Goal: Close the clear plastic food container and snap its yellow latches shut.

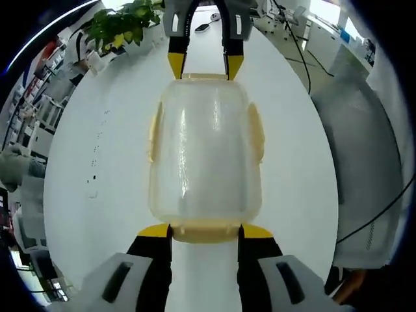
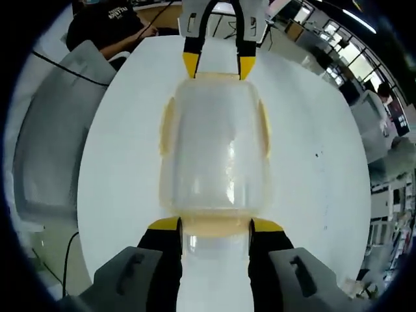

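Note:
A clear plastic container (image 1: pixel 205 153) with its lid on lies on the round white table (image 1: pixel 110 162), with pale yellow latches along its sides and ends. In the left gripper view, my left gripper (image 1: pixel 205 231) is open, its yellow-tipped jaws flanking the near end latch (image 1: pixel 205 232). At the far end, my right gripper (image 1: pixel 205 65) straddles the opposite latch. Seen from the right gripper view, the container (image 2: pixel 214 149) runs away from my open right gripper (image 2: pixel 216 225), whose tips sit either side of the end latch (image 2: pixel 216 227). My left gripper (image 2: pixel 218 65) stands at the far end.
A potted plant (image 1: pixel 123 26) stands at the table's far left edge. A grey chair (image 1: pixel 364 149) with black cables sits close to the right edge. A person in black (image 2: pixel 107 23) sits beyond the table, beside another grey chair (image 2: pixel 52 143).

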`<state>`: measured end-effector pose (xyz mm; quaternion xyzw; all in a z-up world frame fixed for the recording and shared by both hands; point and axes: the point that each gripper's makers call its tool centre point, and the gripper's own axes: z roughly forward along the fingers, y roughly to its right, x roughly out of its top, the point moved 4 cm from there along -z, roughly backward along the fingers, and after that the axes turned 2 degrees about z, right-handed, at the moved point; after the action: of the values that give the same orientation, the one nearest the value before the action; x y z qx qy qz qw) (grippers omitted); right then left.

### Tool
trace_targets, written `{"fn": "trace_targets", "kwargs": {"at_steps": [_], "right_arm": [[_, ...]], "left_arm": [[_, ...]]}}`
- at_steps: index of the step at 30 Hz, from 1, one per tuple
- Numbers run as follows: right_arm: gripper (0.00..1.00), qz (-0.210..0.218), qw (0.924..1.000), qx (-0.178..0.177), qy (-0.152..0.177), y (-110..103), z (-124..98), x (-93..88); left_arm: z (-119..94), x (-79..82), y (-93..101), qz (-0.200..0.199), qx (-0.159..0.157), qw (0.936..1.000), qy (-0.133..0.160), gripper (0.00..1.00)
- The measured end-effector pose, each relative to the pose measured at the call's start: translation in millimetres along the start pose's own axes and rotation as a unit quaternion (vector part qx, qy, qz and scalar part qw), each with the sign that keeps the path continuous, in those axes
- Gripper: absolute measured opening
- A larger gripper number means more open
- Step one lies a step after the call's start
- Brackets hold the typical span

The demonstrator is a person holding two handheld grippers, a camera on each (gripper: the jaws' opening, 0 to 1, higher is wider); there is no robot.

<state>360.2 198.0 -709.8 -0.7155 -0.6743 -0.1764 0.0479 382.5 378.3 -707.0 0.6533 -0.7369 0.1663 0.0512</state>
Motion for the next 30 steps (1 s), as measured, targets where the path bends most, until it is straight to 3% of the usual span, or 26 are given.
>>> {"fn": "trace_targets", "kwargs": {"at_steps": [4,13,24,30], "right_arm": [[0.36,0.003,0.9999,0.002,-0.012,5,-2,-25.9],[0.36,0.015,0.9998,0.006,-0.008,13,-3,-57.5],[0.36,0.023,0.9994,0.013,-0.023,17,2,-84.9],[0.36,0.024,0.9992,0.019,-0.025,17,8,-86.7]], "left_arm": [[13,22.1,-5.7,-0.003,-0.009,0.9999,0.011,0.33],[34,44.2,-16.3,0.004,-0.019,0.9998,0.009,0.33],[52,66.5,-18.7,0.004,-0.026,0.9995,0.018,0.34],[58,66.4,-18.2,0.006,-0.032,0.9995,0.006,0.34]]}}
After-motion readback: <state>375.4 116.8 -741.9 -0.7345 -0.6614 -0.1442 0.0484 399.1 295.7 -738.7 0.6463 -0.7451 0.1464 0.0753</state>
